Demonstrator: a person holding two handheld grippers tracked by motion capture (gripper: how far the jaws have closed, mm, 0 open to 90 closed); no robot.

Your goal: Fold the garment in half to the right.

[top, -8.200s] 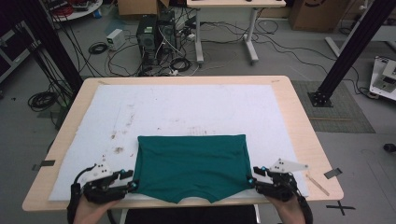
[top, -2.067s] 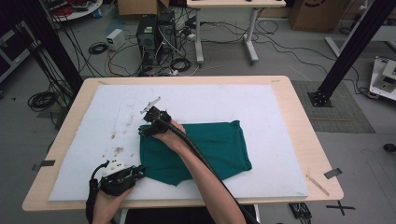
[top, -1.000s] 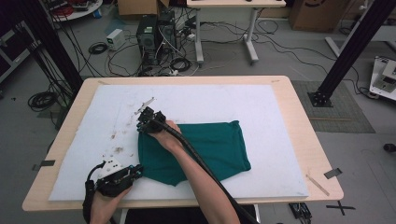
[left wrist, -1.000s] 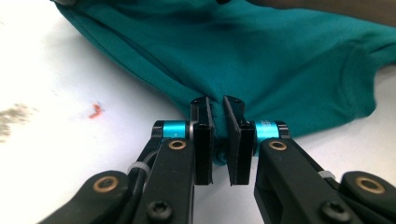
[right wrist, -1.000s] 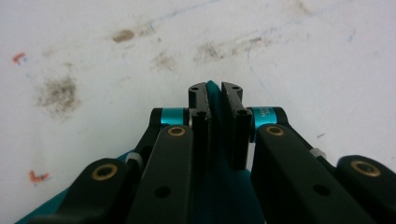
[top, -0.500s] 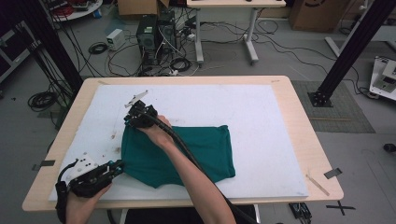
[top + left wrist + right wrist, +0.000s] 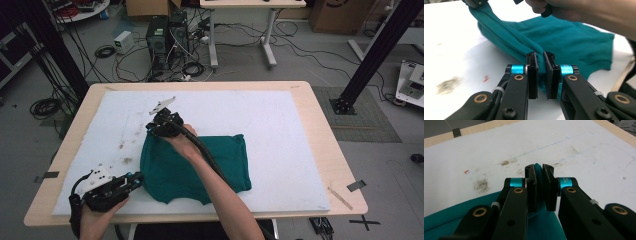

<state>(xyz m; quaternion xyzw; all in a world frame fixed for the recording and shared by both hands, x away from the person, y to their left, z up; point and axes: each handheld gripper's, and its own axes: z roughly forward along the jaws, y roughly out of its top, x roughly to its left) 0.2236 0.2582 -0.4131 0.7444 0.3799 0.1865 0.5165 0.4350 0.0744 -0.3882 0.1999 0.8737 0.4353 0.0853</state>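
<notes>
A teal cloth (image 7: 200, 165) lies folded on the white mat (image 7: 280, 125) of the counter (image 7: 320, 100), its long side running left to right, toward the near left. The left claw (image 7: 540, 58) pinches its near-left hem, seen as a thick ridge. The right claw (image 7: 539, 171) pinches the far-left corner, lifted off the mat.

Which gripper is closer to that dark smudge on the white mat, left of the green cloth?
The left gripper, clamped on the green cloth's near corner, sits just below the smudge. The right gripper grips the far corner, farther away.
</notes>
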